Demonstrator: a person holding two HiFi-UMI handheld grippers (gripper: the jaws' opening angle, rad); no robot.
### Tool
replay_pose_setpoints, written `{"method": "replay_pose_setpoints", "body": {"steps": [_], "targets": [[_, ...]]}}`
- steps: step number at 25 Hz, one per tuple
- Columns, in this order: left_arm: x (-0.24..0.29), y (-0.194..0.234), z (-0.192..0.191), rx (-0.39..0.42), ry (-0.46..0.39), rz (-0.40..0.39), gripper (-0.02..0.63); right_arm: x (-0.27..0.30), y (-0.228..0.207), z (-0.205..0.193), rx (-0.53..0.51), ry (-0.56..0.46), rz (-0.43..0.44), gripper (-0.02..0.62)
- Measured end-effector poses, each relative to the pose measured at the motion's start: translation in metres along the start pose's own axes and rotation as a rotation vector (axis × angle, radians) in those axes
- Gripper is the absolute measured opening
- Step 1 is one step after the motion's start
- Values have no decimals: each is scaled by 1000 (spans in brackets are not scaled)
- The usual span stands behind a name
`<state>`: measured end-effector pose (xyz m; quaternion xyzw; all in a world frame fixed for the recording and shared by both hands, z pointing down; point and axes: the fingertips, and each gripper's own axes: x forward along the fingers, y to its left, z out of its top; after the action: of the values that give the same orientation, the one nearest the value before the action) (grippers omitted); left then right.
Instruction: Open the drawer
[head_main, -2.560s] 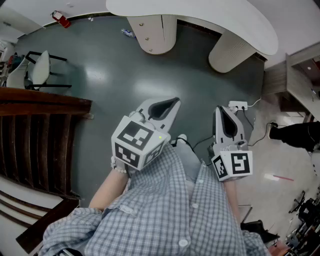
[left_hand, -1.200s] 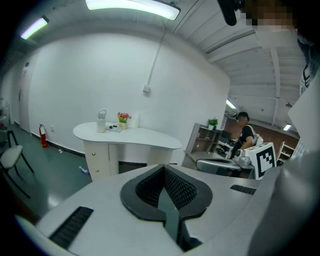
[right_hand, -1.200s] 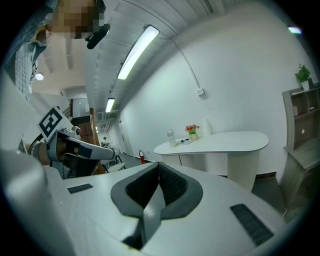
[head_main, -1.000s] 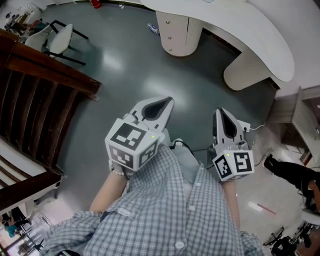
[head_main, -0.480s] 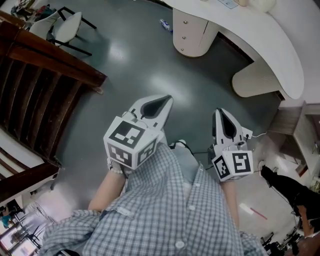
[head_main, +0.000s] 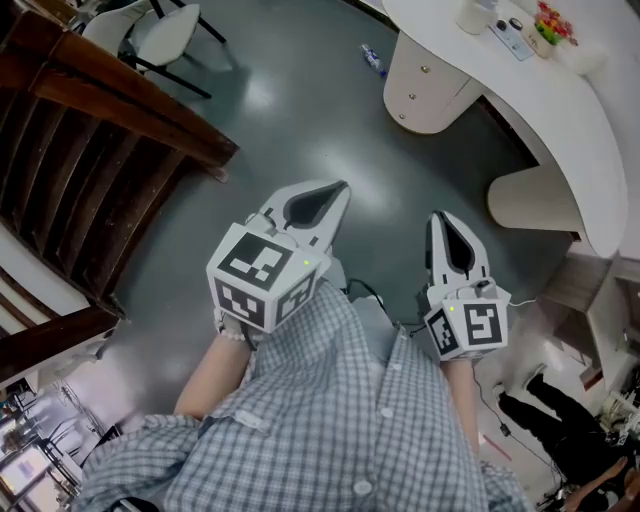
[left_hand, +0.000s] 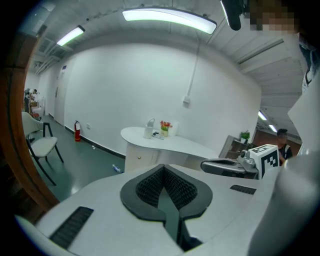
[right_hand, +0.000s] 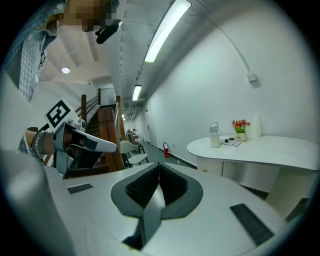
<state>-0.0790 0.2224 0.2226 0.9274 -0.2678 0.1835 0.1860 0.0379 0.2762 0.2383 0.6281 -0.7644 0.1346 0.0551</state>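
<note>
The left claw (head_main: 338, 188) and right claw (head_main: 441, 218) are both held clenched and empty, pointed out over the floor (head_main: 300, 130). The drawer (head_main: 420, 78) is found well ahead, in the pedestal (head_main: 445, 108) under the desk's (head_main: 560, 110) left end, most nearly in line with the right claw.

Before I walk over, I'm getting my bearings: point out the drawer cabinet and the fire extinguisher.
drawer cabinet (head_main: 420, 100): head view, its knobbed front face.
fire extinguisher (left_hand: 77, 131): left gripper view, its red body.

White desk (head_main: 560, 110) — partly beyond the top edge.
</note>
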Motion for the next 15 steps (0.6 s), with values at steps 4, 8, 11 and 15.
{"method": "replay_pose_setpoints", "body": {"steps": [4,8,11,15], "targets": [[-1,40,12,-15,-9,13,5,38,11,10,-7,4,11,11],[-1,72,20,-19,-16,12,5,70,19,16,-12,9,8,11],[-1,89,24,-24,-20,12,5,88,24,21,-19,2,-2,11],[-7,114,30,-18,-26,11,5,111,33,31,-34,-13,-14,11]]}}
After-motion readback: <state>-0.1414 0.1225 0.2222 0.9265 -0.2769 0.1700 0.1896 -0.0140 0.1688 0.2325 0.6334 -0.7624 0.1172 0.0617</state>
